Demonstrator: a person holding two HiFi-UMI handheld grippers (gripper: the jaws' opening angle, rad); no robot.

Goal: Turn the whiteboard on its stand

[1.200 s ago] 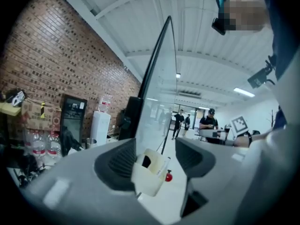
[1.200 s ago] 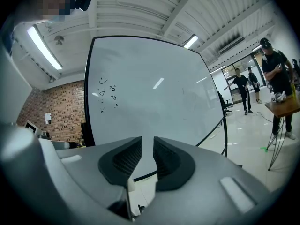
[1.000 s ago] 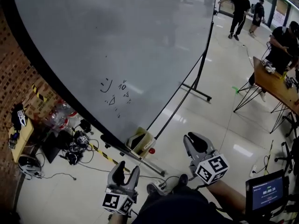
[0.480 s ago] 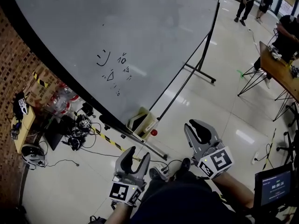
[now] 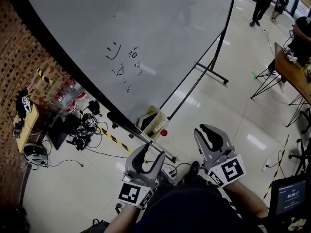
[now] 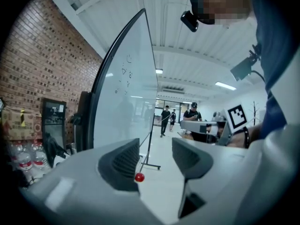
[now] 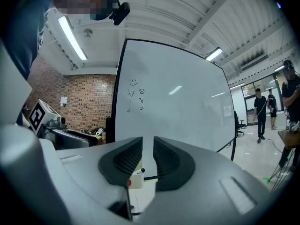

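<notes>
whiteboard: a large, glossy white rectangular whiteboard (image 5: 160,28) in a thin black frame. it stands upright on its black tubular metal stand (image 5: 212,74) and fills the head view from 9 to 1 o'clock.
long axis: level. the near lower corner sits just ahead of the grippers, and the lower edge runs off towards 1 o'clock.
facing: the smooth face with small dark marker scribbles (image 5: 124,64) looks toward the person. the back looks toward the rough red brick wall (image 5: 19,57).
left gripper: the grey plastic left gripper (image 5: 150,152) with ribbed dark pads is at 6 o'clock. its fingers are spread, have just been closing a little, hold nothing, and are clear of the board.
right gripper: the matching grey right gripper (image 5: 210,132) is at 5 o'clock. its fingers are nearly together with a slim gap, pinching nothing.
near corner: a pale boxy tray (image 5: 151,121) and a small round red knob (image 5: 164,132).
</notes>
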